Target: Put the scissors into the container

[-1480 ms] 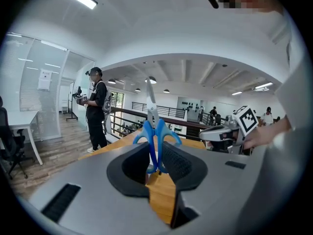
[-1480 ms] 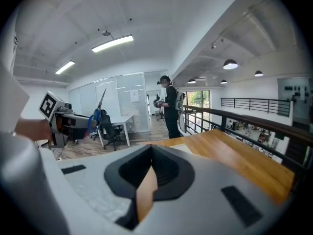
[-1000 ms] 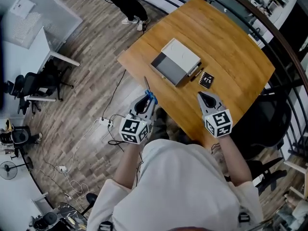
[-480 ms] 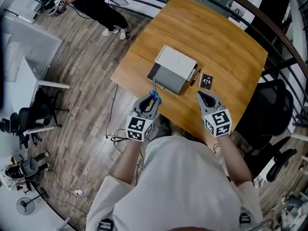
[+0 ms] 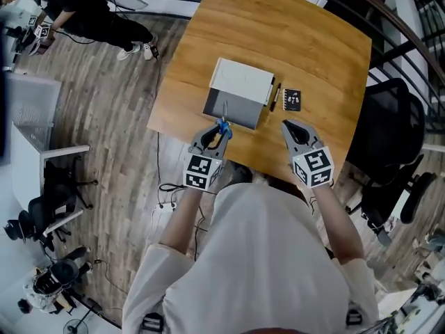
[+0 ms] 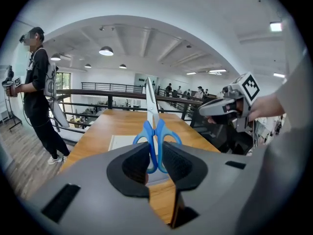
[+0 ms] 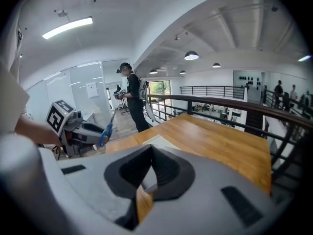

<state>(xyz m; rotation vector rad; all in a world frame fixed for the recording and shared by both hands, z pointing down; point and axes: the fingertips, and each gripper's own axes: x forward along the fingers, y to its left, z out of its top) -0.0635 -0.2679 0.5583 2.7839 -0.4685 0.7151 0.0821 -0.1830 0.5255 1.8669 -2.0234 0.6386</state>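
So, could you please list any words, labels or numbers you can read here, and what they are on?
No readable text.
Left marker cube, right marker cube: square patterns only, no letters.
Black card: print too small to read.
Wall sheet: too blurred to read.

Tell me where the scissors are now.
In the head view the scissors are clamped by their blue handles in the left gripper, blades pointing toward the container just ahead on the table.

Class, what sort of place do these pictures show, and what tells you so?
Probably an open-plan office or lab: a wooden table beside a black railing, a swivel office chair, pendant ceiling lamps.
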